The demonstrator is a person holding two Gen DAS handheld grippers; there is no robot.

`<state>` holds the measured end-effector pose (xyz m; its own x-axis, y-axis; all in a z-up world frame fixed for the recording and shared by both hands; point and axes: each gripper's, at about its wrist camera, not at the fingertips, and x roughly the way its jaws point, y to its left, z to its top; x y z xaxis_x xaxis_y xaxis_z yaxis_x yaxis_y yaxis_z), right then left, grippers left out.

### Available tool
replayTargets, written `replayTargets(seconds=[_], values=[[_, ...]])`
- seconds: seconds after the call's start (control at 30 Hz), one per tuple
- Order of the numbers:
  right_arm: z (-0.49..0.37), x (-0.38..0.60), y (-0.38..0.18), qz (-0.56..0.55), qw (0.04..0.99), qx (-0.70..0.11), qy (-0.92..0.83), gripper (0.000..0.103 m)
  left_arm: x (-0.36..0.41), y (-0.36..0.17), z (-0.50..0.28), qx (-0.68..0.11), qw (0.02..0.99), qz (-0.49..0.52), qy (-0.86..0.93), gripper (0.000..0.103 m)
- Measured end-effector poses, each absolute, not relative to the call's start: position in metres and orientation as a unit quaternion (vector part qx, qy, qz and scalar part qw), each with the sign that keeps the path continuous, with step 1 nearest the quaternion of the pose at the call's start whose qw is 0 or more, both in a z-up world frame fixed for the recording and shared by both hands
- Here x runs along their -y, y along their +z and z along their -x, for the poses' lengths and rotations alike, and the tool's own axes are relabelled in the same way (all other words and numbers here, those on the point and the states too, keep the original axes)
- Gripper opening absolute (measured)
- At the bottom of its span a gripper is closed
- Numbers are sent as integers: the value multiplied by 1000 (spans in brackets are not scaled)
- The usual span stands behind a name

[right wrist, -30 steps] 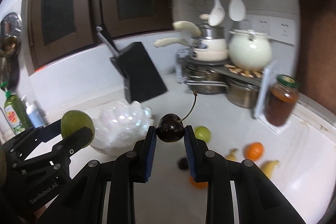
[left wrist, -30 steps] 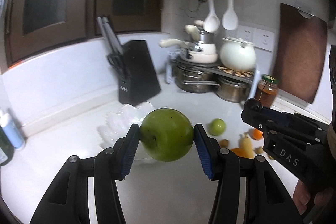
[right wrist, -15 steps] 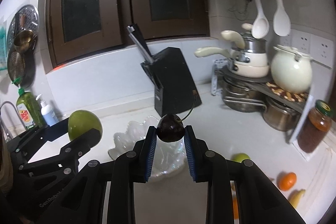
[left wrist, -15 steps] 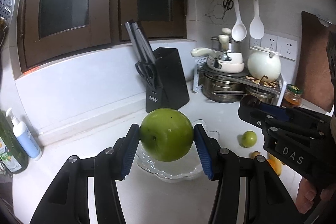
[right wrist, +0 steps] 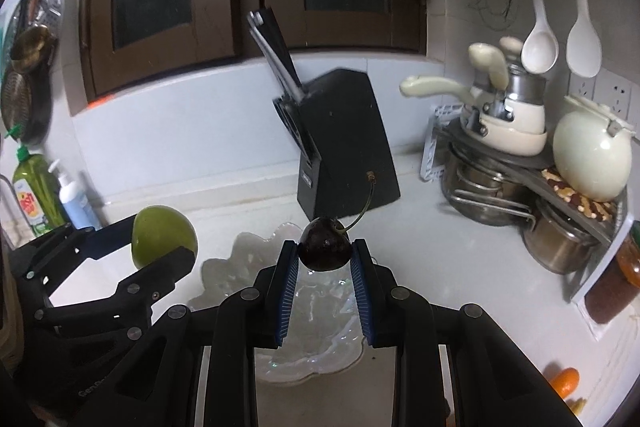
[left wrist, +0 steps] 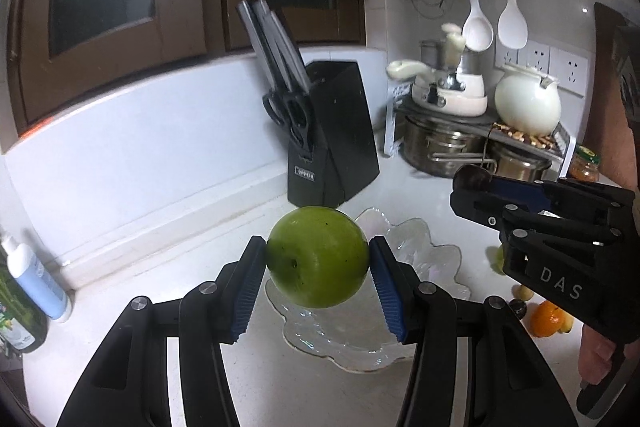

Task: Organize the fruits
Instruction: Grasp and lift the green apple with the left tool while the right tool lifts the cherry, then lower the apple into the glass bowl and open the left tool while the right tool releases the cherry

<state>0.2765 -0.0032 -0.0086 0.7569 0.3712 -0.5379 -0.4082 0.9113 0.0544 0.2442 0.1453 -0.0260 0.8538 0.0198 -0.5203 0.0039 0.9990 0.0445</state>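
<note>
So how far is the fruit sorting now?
Nothing looks done yet: the glass dish shows no fruit in it. In hand: the left gripper holds a green apple and the right gripper holds a cherry, both near the dish. Left: an orange and some other small fruits on the counter.

A glass dish (left wrist: 436, 259) is set mid-counter on the white counter (left wrist: 168, 267); a knife block (left wrist: 332, 131) is stood behind it, an orange (left wrist: 546, 319) toward the right edge.
</note>
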Motion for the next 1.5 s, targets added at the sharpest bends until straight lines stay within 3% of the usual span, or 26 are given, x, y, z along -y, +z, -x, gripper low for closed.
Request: replayTargets(seconds=[0.63,1.33,1.43,1.5], values=[[-323,-10,-72,66,891,-396,214,28,-145,-90,-290,-373,927,-34,-28,52],[-335,-17,-92,86,864,-442,224,29,-141,-118,-308,-444,893,-48,-46,53],[-334,-16,-90,86,867,-437,221,32,-140,-115,-307,-436,897,-48,-48,63],[-334,-14,-88,83,869,-436,219,39,-139,-110,-306,-426,902,-54,-40,64]])
